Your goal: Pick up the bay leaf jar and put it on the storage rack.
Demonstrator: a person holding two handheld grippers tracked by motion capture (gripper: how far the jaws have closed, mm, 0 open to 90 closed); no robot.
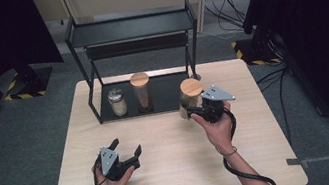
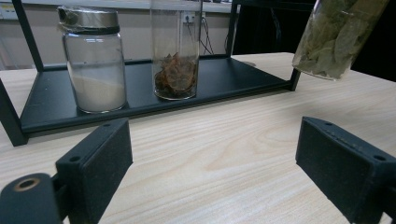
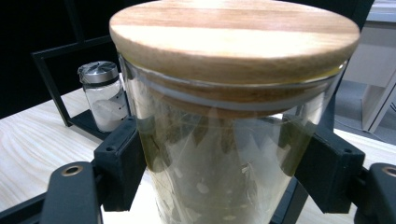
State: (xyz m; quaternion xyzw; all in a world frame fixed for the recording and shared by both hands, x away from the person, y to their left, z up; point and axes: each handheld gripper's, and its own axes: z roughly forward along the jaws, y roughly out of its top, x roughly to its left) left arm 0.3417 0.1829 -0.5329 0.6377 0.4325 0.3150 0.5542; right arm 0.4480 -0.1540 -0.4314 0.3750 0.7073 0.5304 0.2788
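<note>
While the left gripper is held spread above the light wooden table, a wood-lidded glass jar of leaves is pinched, lifted, by the right gripper.

Even overhead light fell on my table; dark curtains flanked three and nine o'clock; the jar lid glared, softly blurred.

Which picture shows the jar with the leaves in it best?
The right gripper view: the leaf jar looms close between the right gripper's jaws, wooden lid clear. The high view shows it small and tilted; the left gripper view catches just its leafy bottom.
</note>
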